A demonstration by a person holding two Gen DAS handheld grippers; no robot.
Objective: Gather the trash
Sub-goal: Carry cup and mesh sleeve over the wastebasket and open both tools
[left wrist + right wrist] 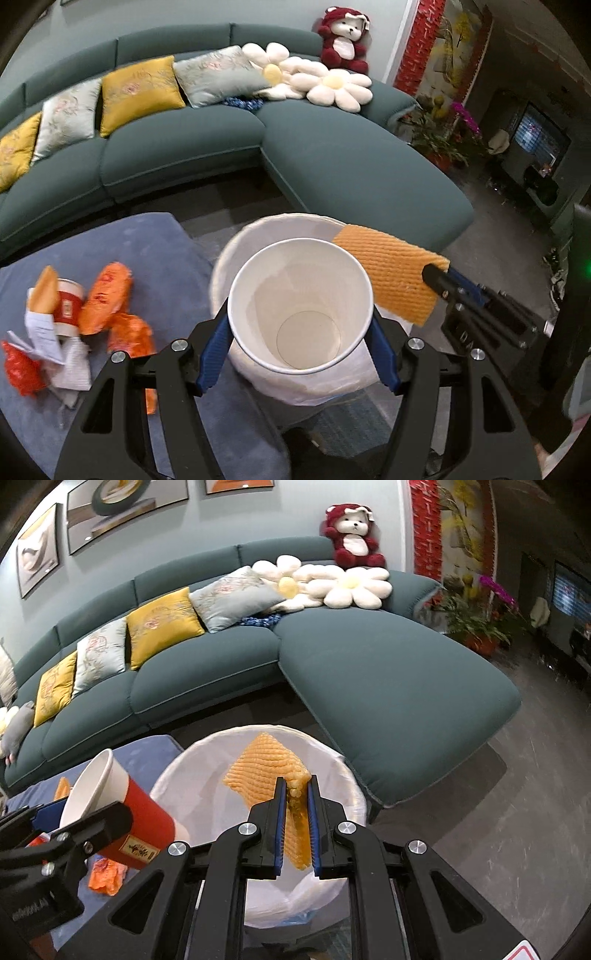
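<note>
We saw a smooth paper cup [299, 306], a ribbed orange foam sheet [264, 771], a thin plastic bin liner [192, 775] and a matt cloth sofa [332, 162].

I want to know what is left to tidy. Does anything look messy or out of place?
Yes. Crumpled orange wrappers, paper scraps and a tipped red cup lie strewn on the blue table, left of the bin. A blue beaded thing lies loose on the sofa.
</note>
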